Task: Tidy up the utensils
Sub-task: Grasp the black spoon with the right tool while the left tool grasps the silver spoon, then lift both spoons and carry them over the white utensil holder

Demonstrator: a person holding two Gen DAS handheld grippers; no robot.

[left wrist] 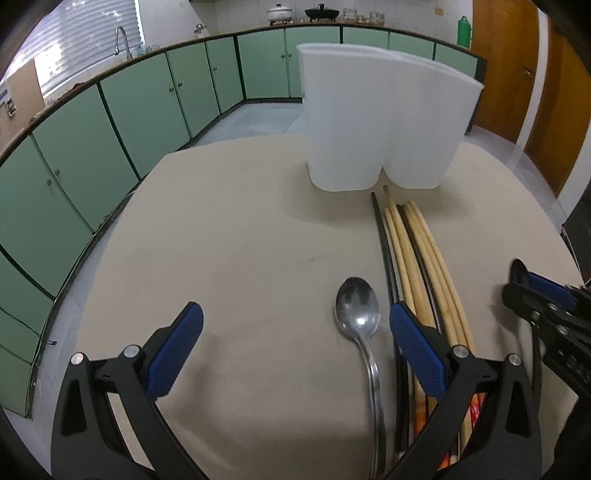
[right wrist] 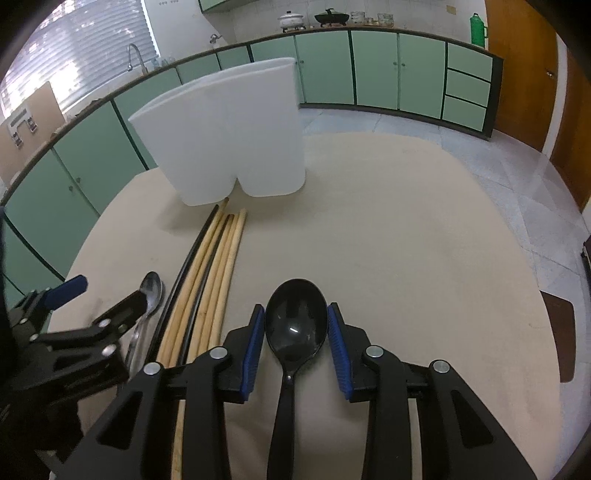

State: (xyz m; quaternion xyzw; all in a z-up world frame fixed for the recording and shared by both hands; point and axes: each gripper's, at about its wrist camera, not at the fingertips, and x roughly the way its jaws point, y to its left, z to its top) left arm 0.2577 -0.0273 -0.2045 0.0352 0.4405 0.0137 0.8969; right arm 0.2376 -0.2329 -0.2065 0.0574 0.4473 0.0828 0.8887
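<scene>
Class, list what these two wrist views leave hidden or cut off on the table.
- White holder interior: both views, its walls hide it.
- Chopsticks' near ends: left wrist view, behind the left gripper.
- Black spoon handle end: right wrist view, cut by bottom edge.
- Metal spoon handle: right wrist view, behind left gripper.

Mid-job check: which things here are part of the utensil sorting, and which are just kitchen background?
For the job:
white holder
metal spoon
black spoon, between the right gripper's fingers
chopsticks
left gripper, open

Background:
green flask
white pot
black pan
faucet
</scene>
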